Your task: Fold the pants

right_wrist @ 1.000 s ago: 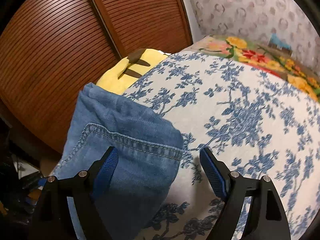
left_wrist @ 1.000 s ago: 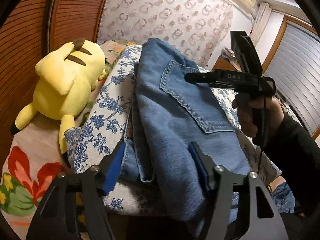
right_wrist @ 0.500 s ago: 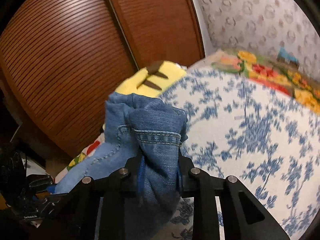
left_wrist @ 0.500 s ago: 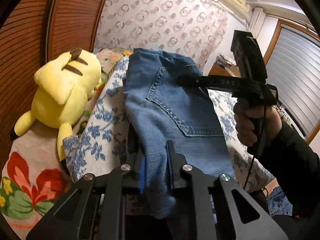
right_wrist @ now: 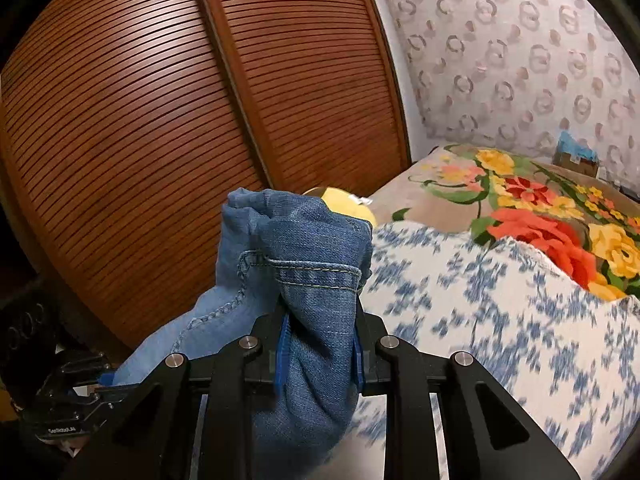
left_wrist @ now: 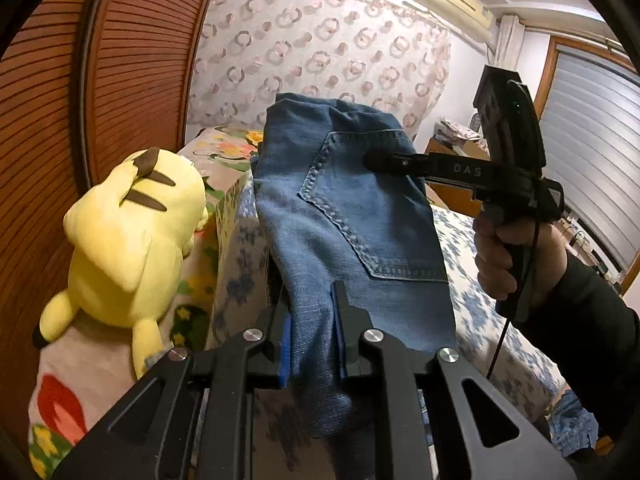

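Note:
The blue denim pants (left_wrist: 352, 216) hang lifted above the bed, back pocket facing my left wrist camera. My left gripper (left_wrist: 312, 332) is shut on the near edge of the pants. My right gripper (right_wrist: 320, 344) is shut on a bunched end of the pants (right_wrist: 316, 264). In the left wrist view the right gripper (left_wrist: 372, 159) reaches in from the right onto the pants at the pocket's top corner, held by a hand. The left gripper's body (right_wrist: 68, 404) shows at the lower left of the right wrist view.
A yellow plush toy (left_wrist: 132, 236) lies at the bed's left side by the brown slatted wardrobe doors (right_wrist: 180, 100). The bed has a blue floral cover (right_wrist: 500, 320) over a bright flower blanket (right_wrist: 540, 216). A patterned curtain (left_wrist: 320, 60) hangs behind.
Both grippers went from open around the pants' edges to shut on the denim. The pants have risen off the bed cover and both views have lifted.

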The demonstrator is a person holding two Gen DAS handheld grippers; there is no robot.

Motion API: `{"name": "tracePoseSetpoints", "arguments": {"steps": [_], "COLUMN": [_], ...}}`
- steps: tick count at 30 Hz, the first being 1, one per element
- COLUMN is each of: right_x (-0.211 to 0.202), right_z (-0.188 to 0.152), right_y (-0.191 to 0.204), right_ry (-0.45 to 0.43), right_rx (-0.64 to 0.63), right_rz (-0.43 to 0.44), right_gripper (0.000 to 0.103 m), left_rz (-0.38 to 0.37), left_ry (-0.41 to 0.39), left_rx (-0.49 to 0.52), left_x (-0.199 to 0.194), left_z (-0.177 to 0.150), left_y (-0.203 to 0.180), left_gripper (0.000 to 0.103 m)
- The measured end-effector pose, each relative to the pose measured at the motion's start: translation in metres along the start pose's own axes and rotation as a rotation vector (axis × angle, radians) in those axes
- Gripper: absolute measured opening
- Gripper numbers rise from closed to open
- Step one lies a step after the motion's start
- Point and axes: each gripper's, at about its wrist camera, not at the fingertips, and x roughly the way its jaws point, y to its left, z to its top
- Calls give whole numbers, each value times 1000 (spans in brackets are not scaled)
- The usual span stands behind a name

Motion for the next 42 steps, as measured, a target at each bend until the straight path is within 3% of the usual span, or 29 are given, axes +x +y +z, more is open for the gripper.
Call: {"name": "tracePoseSetpoints", "arguments": {"steps": [13, 21, 28, 33, 42], "right_x": [68, 110, 135, 158, 149], "right_z": [43, 59, 65, 66, 85], "right_y": [-65, -94, -106, -115, -103], "right_ry": [-10, -12, 14, 95, 90], "right_rx": [43, 61, 44, 33, -59], "right_rz": [-14, -11, -12, -70, -195], "right_gripper": [25, 25, 29, 39, 47], "left_rz": [10, 42, 66, 85, 108], "left_ry": [30, 41, 72, 97, 109], "left_rx": [23, 34, 26, 26, 31], "left_x": [68, 101, 119, 130, 134], "left_z": [67, 92, 93, 87, 83], "left_y": [22, 34, 44, 46, 46], "left_gripper": [17, 17, 17, 17, 18]}}
